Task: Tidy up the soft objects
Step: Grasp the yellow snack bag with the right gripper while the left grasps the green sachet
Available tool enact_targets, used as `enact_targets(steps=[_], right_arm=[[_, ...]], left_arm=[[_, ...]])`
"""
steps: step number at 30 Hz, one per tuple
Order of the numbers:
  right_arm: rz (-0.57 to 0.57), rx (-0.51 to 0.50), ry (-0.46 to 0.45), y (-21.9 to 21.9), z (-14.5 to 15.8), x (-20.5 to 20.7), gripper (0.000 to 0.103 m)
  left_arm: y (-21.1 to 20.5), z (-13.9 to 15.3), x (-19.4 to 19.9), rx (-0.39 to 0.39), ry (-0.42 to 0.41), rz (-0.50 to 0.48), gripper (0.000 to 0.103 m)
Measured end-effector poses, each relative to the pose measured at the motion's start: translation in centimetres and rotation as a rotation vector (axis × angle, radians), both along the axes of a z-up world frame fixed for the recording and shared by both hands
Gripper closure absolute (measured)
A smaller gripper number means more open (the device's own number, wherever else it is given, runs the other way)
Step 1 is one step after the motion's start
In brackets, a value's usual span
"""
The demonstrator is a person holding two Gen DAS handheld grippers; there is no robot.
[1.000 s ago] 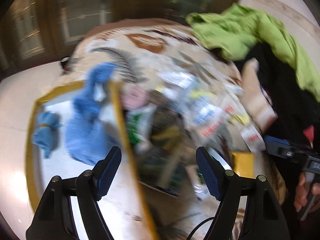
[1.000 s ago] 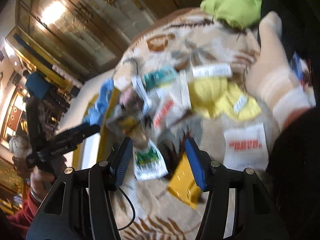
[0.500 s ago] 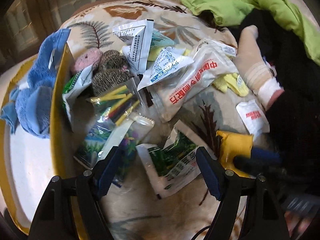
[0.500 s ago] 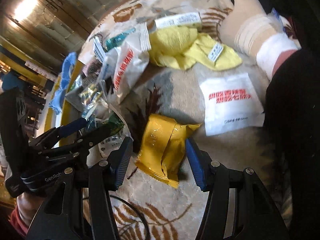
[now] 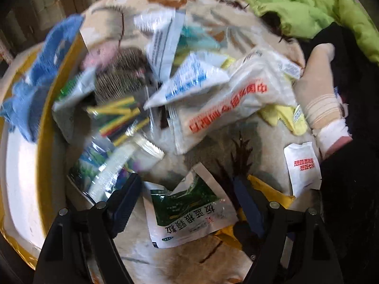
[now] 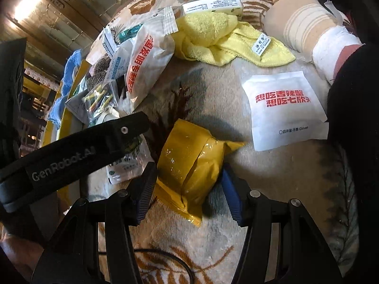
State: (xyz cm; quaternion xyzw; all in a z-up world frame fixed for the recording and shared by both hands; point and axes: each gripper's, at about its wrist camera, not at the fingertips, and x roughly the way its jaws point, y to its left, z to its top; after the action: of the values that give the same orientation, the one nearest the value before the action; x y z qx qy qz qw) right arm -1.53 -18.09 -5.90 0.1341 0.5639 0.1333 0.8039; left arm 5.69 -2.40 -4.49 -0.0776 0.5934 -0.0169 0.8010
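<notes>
Two grippers hang over a cream blanket (image 6: 272, 170) with brown fern prints, and soft things lie scattered all across it. Largest is the lime-green garment (image 5: 305, 7), bunched at one o'clock in the left wrist view, well apart from the rest. At nine o'clock there a blue towel (image 5: 35, 87) drapes over the edge of a yellow-rimmed tray (image 5: 43, 165). A yellow cloth (image 6: 227, 40) with a small white tag sits at twelve o'clock in the right wrist view, touching a big white bag with red print (image 6: 146, 71) at ten o'clock. A beige sock (image 5: 319, 94) with a white cuff lies at three o'clock in the left wrist view. A flat white packet with red characters (image 6: 284, 106) rests at two o'clock in the right wrist view, just beside the yellow pouch (image 6: 189, 165).

That yellow pouch sits at the centre of the right view, between the fingers of the right gripper (image 6: 187, 189); the jaws stand wide at its sides, the left pad close against it and the right one showing a gap, so nothing is clamped. The left gripper (image 5: 187, 203) points steeply down with jaws that have just been opening, spread wide around a green-and-white sachet (image 5: 189, 210) that lies between them unpinched. A clear bag of coloured sticks (image 5: 118, 118) lies at ten o'clock, blurred.
</notes>
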Motion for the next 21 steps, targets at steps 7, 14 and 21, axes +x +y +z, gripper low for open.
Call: enact_targets(steps=[7,14,21], right_arm=[[-0.007,-0.007,-0.027,-0.3,0.0,0.2,0.047],[0.03,-0.042,-0.043,-0.2,0.1,0.0,0.058],[0.042,-0.034,-0.016,-1.3,0.3,-1.4,0.059]], left_arm=[[-1.3,-1.6,-0.3,0.038,0.026,0.018,0.018],[0.3,-1.7,0.3,-0.046,0.025,0.03,0.022],[2.4,-1.2,-0.2,-0.05,0.001,0.015,0.056]])
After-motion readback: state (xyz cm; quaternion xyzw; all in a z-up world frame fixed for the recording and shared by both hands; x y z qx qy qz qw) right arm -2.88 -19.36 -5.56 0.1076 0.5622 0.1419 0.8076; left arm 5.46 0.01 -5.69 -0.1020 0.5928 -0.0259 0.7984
